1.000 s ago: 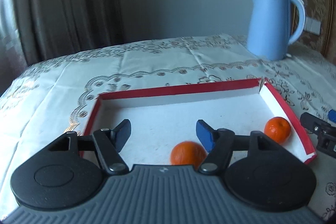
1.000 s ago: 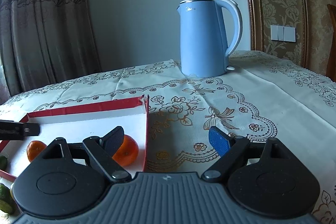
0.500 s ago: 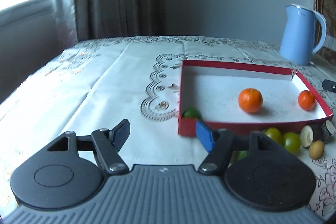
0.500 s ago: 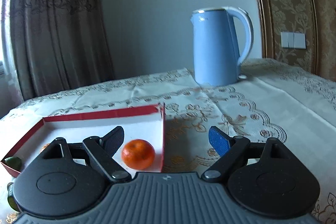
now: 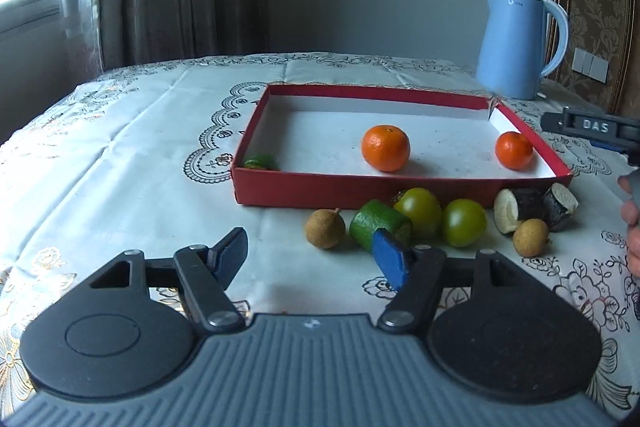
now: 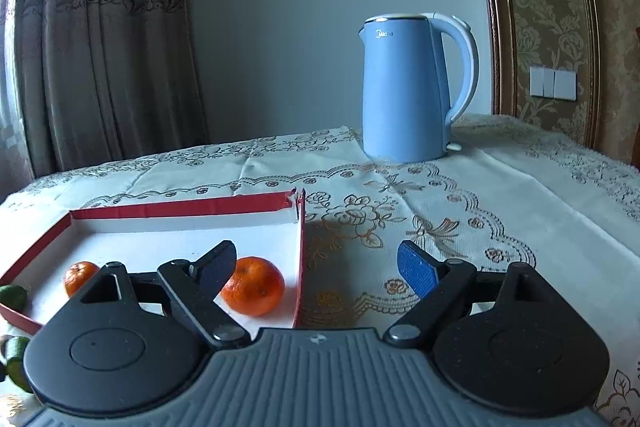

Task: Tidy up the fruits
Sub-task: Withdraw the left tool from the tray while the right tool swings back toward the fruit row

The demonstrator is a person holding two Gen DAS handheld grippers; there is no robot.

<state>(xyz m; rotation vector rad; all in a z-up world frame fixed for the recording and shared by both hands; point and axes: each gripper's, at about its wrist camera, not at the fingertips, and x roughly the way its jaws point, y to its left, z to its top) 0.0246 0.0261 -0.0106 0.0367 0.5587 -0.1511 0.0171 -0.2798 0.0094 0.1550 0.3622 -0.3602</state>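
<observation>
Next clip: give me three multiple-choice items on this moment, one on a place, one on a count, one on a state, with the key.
1. Where is the blue kettle?
A. inside the red box
B. on the table beyond the box
C. on the floor

2. How many oranges lie in the red box?
A. one
B. two
C. four

3. The left tool is:
A. open, empty
B. shut on a tomato
C. shut on an orange

Key:
1 B, it stands on the cloth past the far rim.
2 B, big orange and small orange.
3 A, nothing between its fingers.

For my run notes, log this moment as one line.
left claw: open, empty | right claw: open, empty | red box: two oranges inside | green tomatoes: outside
</observation>
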